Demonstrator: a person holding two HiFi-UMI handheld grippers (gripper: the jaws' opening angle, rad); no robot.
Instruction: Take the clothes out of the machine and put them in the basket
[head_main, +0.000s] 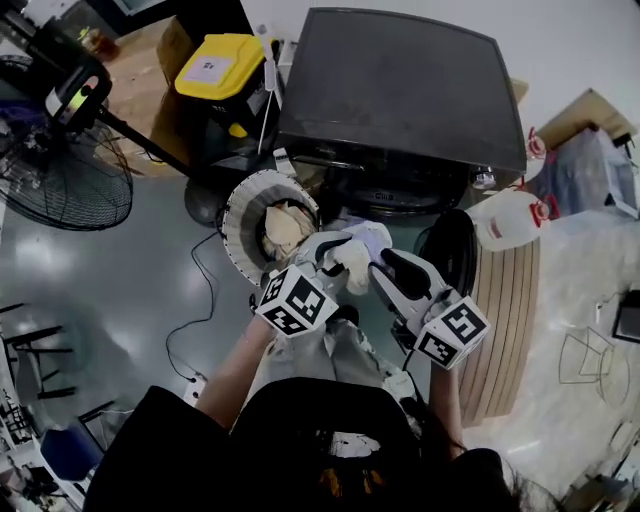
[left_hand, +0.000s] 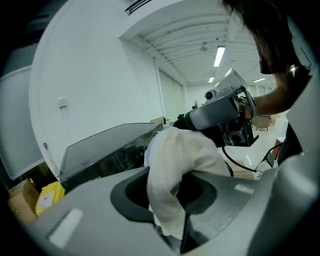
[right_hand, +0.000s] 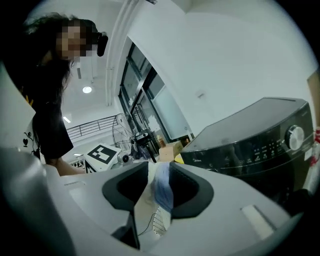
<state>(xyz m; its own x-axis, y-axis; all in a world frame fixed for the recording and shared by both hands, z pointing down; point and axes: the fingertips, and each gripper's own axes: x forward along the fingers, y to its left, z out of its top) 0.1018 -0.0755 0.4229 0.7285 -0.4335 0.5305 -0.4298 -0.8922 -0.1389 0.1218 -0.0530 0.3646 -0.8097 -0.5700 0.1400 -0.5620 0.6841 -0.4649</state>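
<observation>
The dark washing machine (head_main: 400, 90) stands at the top of the head view, and its front shows in the right gripper view (right_hand: 260, 140). Left of it and below sits a round ribbed basket (head_main: 235, 215) with beige clothes (head_main: 285, 228) inside. My left gripper (head_main: 335, 262) is shut on a white cloth (left_hand: 175, 160), held up beside the basket's right rim. My right gripper (head_main: 380, 262) is close beside it, shut on a pale blue and white cloth (right_hand: 161, 192). The two garments bunch together (head_main: 355, 250) between the grippers.
A large floor fan (head_main: 60, 180) stands at the left and a yellow box (head_main: 215, 65) behind the basket. A white jug (head_main: 510, 218) and a slatted wooden board (head_main: 505, 320) lie at the right. A black cable (head_main: 200, 300) runs over the floor.
</observation>
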